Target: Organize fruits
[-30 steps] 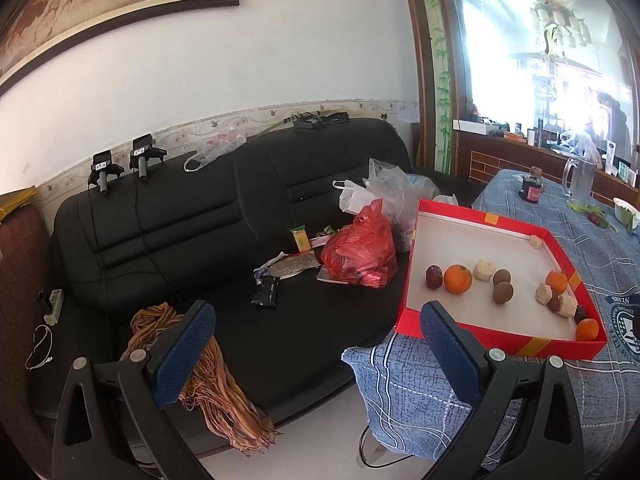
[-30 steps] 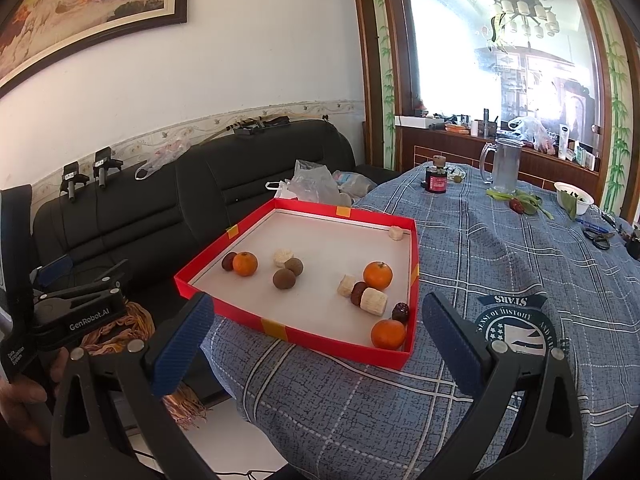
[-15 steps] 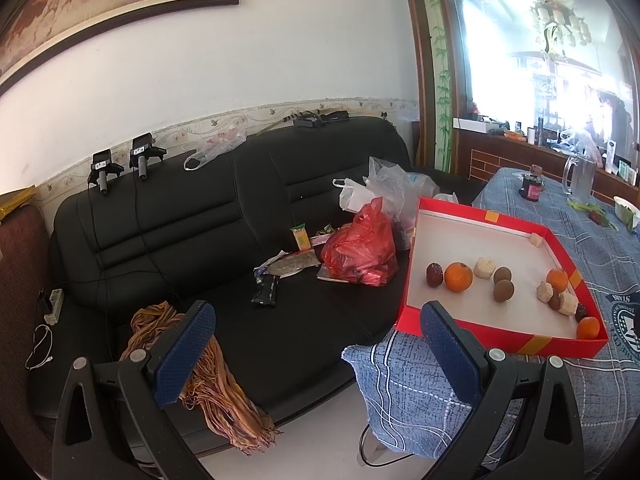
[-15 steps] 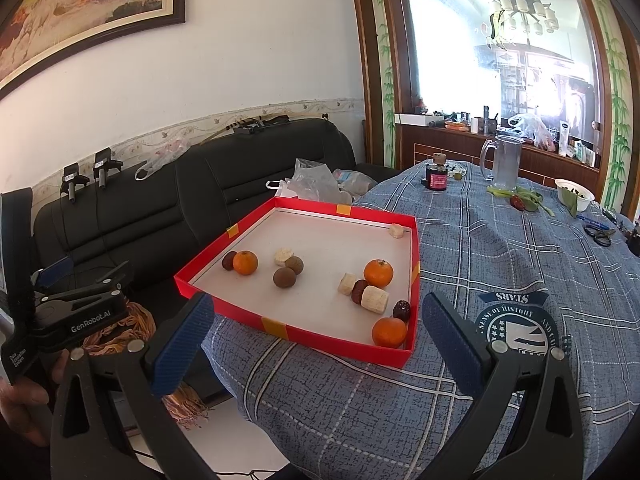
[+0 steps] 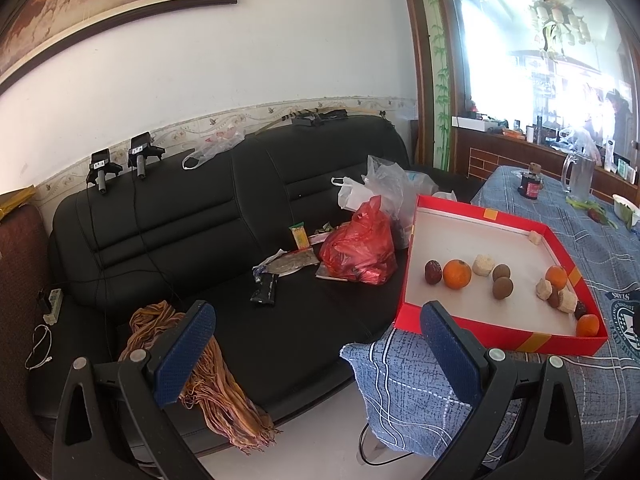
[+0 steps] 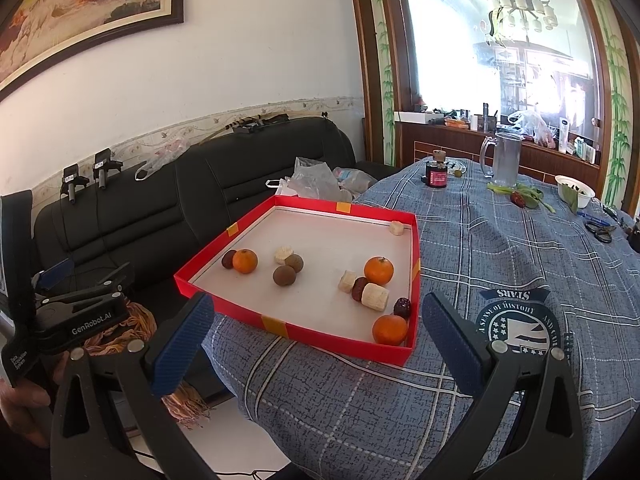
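Note:
A red tray (image 6: 304, 326) with a white floor sits on the near left corner of the blue plaid tablecloth (image 6: 480, 240). Loose in it lie three oranges (image 6: 245, 261) (image 6: 378, 270) (image 6: 390, 329), two brown round fruits (image 6: 284, 276), dark red dates (image 6: 402, 307) and pale cut pieces (image 6: 375, 297). My right gripper (image 6: 316, 340) hangs open just short of the tray's front wall, holding nothing. My left gripper (image 5: 316, 344) is open and empty over the sofa's front edge, and in its view the tray (image 5: 480, 330) lies to its right with an orange (image 5: 457, 274) near the left wall.
A black sofa (image 5: 200, 232) left of the table holds a red plastic bag (image 5: 356, 248), clear bags, snack packets and a fringed scarf (image 5: 208, 380). Farther back on the table stand a glass jug (image 6: 506, 160), a small jar (image 6: 438, 170), a bowl (image 6: 574, 196) and scissors (image 6: 600, 232). A hand (image 6: 24, 400) holds the left gripper.

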Demonstrator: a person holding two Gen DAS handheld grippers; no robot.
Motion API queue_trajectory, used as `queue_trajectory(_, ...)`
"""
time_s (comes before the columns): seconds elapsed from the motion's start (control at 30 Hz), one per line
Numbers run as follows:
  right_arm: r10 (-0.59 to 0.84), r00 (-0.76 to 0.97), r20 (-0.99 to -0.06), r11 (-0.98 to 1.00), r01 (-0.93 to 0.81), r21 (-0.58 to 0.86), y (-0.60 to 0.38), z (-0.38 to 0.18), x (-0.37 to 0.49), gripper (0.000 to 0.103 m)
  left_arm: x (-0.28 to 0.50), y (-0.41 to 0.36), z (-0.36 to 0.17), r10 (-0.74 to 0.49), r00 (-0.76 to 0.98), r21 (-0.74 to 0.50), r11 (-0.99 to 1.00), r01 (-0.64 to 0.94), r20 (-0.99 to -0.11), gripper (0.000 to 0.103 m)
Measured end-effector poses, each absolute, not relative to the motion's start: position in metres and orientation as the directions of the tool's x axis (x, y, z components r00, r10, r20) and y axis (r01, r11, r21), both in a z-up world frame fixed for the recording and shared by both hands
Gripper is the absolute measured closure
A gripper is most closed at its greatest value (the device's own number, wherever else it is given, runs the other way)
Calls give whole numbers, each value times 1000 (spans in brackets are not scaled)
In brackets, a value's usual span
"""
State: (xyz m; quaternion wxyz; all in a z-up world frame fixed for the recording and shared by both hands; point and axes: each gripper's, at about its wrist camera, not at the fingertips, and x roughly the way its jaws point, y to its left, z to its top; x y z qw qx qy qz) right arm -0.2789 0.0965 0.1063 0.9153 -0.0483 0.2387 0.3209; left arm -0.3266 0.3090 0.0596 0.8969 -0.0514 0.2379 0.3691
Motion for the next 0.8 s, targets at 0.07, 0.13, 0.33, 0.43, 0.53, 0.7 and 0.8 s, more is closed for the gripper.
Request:
queue_trajectory(0.07, 564, 680, -469, 790, -610, 66, 97, 106, -281, 0, -325, 310, 60, 638, 614, 83, 722, -687, -465, 1)
queue_trajectory(0.13, 564, 679, -470, 789, -610, 67, 97, 106, -282, 0, -326, 309, 60, 637, 614, 82, 722, -687, -465, 1)
queue_trajectory(0.33, 563, 679, -471, 791, -608, 69, 97, 105, -281, 0, -326, 309, 60, 637, 614, 85, 723, -686, -467, 1)
queue_trajectory(0.43, 563, 678, -472, 791, -609, 68, 97, 105, -281, 0, -325, 310, 60, 637, 614, 84, 722, -686, -466, 1)
queue_trajectory(0.53, 562, 678, -474, 792, -607, 71, 97, 103, -283, 0, -324, 310, 61, 637, 614, 83, 723, -686, -466, 1)
queue_trajectory(0.7, 562, 678, -474, 792, -606, 72, 97, 102, -283, 0, -324, 310, 61, 637, 613, 84, 722, -686, -467, 1)
queue_trajectory(0.8, 562, 677, -476, 792, -606, 73, 98, 101, -286, 0, -324, 310, 61, 637, 613, 84, 722, -687, -468, 1)
